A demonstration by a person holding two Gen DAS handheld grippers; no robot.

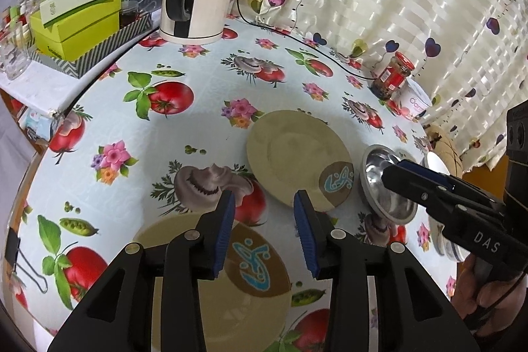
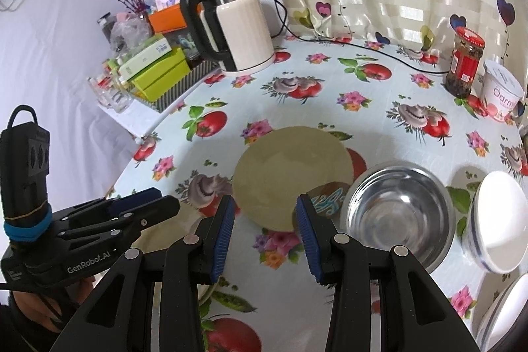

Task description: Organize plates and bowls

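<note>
Left wrist view: my left gripper [image 1: 265,231] hangs spread wide, empty, above a round beige plate [image 1: 227,302].
My right gripper [image 2: 265,233], also parted and empty, is near the shiny steel bowl [image 2: 399,213].

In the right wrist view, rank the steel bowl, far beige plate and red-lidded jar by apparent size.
1. far beige plate and steel bowl: look alike; the bowl sits nearer, so unsure.
2. red-lidded jar: smallest, though farthest away.
</note>
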